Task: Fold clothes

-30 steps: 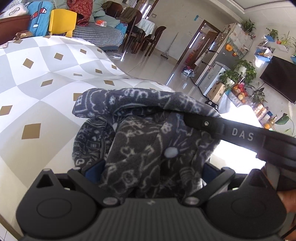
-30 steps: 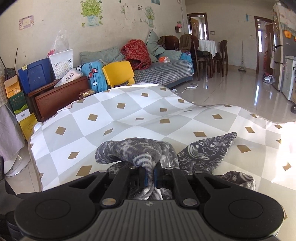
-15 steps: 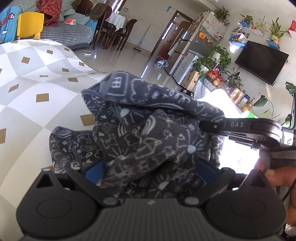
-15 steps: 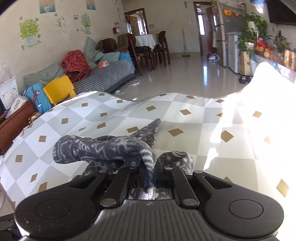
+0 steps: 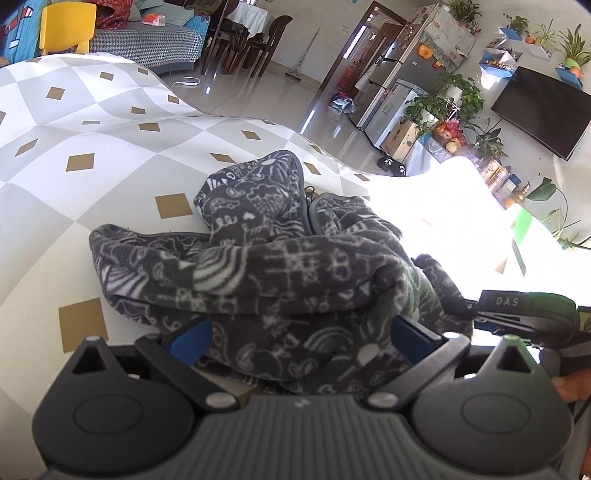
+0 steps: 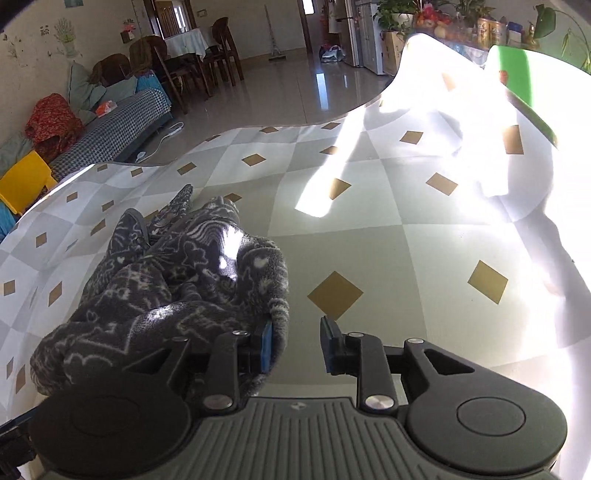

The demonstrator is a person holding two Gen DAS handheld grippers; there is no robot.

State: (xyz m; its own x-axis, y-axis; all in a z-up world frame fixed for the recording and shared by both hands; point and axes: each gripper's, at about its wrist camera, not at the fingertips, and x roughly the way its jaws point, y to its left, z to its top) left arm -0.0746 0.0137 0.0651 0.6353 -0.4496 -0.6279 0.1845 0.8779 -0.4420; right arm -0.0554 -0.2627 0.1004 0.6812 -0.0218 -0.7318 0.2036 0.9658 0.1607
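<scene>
Pretty clearly someone's living room at home. There's a sofa [image 6: 122, 122] with a checked cover and a yellow kid's chair [image 5: 66, 27] far left, a dining table [image 6: 184, 40] with chairs further back, a fridge [image 5: 402, 81], loads of potted plants [image 5: 458, 92], a TV [image 5: 543, 107], and a shiny tiled floor [image 6: 280, 85].

My left gripper [image 5: 301, 334] has its jaws spread wide with dark patterned fleece bunched between the blue pads [image 5: 190, 338], my right gripper [image 6: 295, 347] has its jaws parted and gripping nothing, fleece draped against its left pad [image 6: 266, 345].
</scene>
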